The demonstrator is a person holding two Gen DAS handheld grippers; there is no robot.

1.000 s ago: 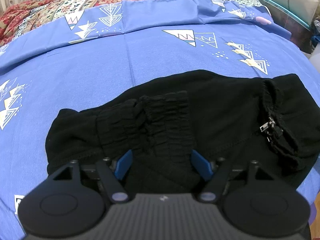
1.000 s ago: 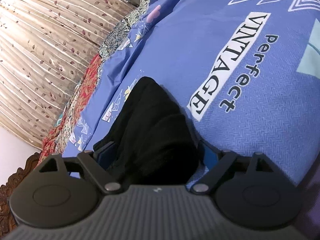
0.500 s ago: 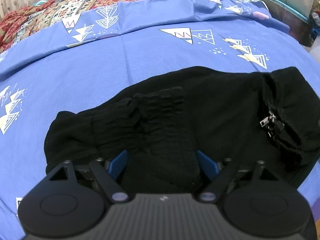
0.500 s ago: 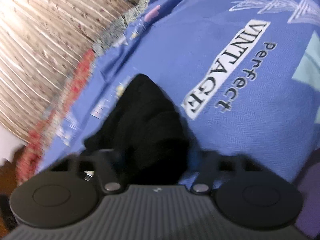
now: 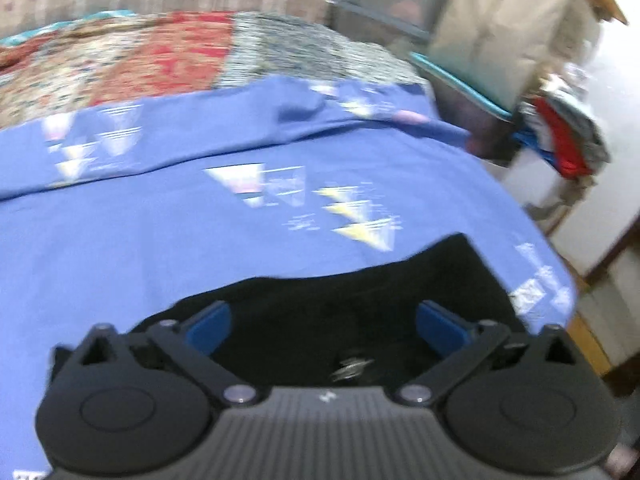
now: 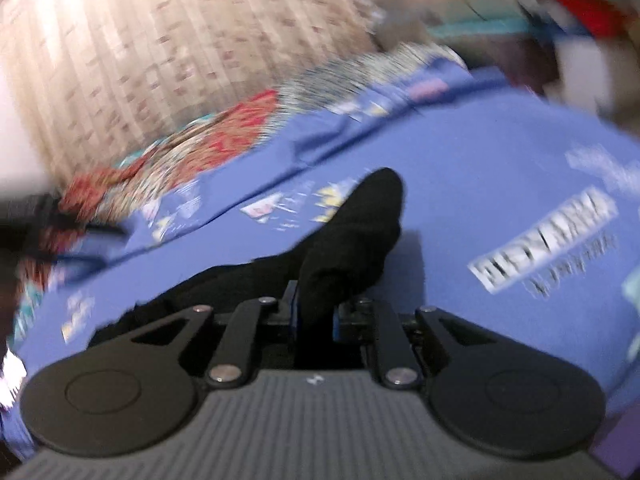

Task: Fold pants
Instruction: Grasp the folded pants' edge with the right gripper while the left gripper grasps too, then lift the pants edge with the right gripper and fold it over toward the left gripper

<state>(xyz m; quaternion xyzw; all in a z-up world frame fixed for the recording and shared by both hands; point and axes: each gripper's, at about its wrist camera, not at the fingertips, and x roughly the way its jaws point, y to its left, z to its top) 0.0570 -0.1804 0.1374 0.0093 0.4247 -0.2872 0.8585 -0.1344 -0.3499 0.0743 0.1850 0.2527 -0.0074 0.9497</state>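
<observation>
Nearest to me, right: right hand-held gripper is clenched on a bunch of the black pants. Its jaws have just been closing, and dark cloth sits squeezed between the blue pads.
Nearest to me, left: left hand-held gripper is released, pads spread wide. Its jaws have just been opening, and nothing is pinched; the pants lie below the gap, not touched as far as I can tell.
Pants location: on the blue bedsheet, near the bed's edge in the left view. One dark lobe rises from my right grip and points away from me.
Progress: I judge us mid-fold. The garment reads as a compact dark mass, so at least some folding looks done. The pinched end is lifted and not yet laid down.
Left to do: I'd carry the pinched part over and lay it flat, then tidy it. Final shape is not confirmed, since both views are motion-blurred.
Left view only: small metal piece on the cloth by the gripper body, and a clothes pile beyond the bed.
Right view only: the actual grip on the cloth, and the printed label on the sheet.
Far: patchwork quilt, then a curtain.
</observation>
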